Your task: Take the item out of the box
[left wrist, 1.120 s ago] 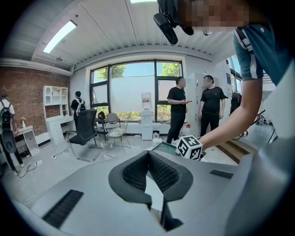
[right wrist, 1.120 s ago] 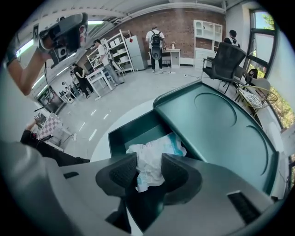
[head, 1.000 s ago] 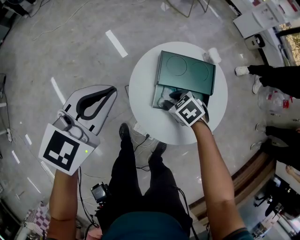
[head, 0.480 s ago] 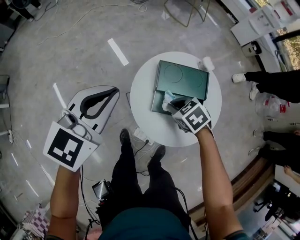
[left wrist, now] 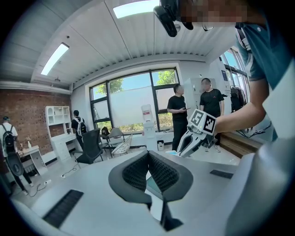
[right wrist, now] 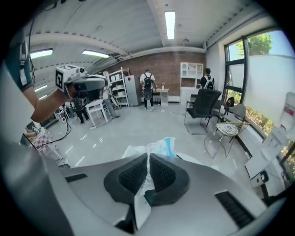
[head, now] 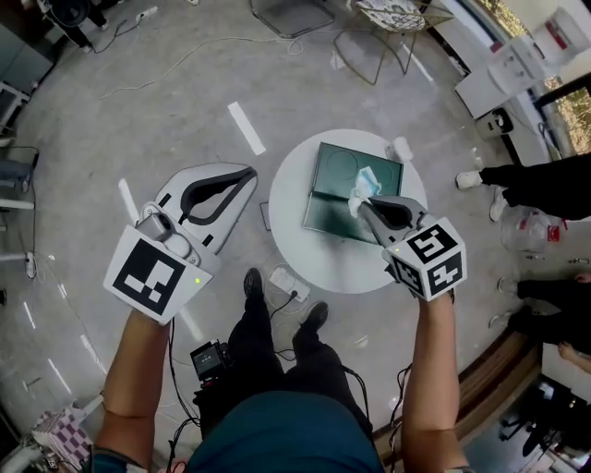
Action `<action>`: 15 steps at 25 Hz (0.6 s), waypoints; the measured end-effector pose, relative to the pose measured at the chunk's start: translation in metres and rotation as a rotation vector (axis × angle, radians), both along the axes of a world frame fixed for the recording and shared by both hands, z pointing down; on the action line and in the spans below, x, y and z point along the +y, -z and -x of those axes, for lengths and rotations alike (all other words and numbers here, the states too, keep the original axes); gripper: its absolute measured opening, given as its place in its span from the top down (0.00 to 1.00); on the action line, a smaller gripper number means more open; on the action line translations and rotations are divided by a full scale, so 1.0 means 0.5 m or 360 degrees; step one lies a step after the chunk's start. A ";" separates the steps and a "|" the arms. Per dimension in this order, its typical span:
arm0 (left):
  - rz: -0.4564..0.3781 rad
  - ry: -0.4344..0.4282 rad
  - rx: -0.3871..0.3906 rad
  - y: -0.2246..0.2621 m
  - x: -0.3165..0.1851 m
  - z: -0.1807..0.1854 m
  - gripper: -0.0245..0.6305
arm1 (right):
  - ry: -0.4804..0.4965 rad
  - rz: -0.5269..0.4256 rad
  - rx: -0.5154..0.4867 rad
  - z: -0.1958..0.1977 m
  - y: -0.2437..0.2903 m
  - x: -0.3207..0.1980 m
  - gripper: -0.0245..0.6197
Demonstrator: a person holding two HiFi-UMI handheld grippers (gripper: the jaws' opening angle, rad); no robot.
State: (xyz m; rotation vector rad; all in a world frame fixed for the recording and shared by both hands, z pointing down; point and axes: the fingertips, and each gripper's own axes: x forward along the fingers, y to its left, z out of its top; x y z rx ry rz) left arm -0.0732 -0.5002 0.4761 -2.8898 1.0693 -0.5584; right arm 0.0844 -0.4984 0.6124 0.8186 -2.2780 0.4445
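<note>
Right tongs [head: 358, 205] are clenched on a crinkled white packet with a blue patch [head: 365, 180], its film pinched between the ribbed pads and sticking out past their tips; the packet hangs in the air over the far right part of the dark green box [head: 332, 185], not lying in it. Left tongs [head: 247, 172] are closed too, pad tips meeting with nothing between them, held out over the floor well to the left of the worktop. The box lies flat on the round white worktop [head: 323, 263], with a small white object [head: 400, 148] just beside its far right corner. Under the worktop's near edge a white power strip [head: 286, 282] rests on the floor [head: 185, 111], which is polished grey concrete marked with short white tape strips and crossed by loose cables. Beyond the worktop stands a wire chair [head: 388, 18], and someone's legs and white shoes [head: 471, 178] reach in from the right. Farther off, the right gripper view shows a black office chair [right wrist: 203, 106], white shelving, a brick wall [right wrist: 161, 73] with people standing before it, tall windows [right wrist: 265, 69] and long ceiling lights.
</note>
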 end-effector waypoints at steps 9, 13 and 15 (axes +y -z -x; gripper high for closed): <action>-0.0181 -0.0008 0.0037 0.214 0.096 -0.018 0.93 | -0.0150 -0.0457 -0.0155 -0.053 0.348 0.083 0.90; -0.0242 -0.0020 0.0054 0.295 0.146 -0.039 0.93 | -0.0170 -0.0601 -0.0179 -0.077 0.465 0.140 0.90; -0.0253 -0.0025 0.0059 0.332 0.177 -0.048 0.93 | -0.0174 -0.0641 -0.0180 -0.085 0.513 0.175 0.90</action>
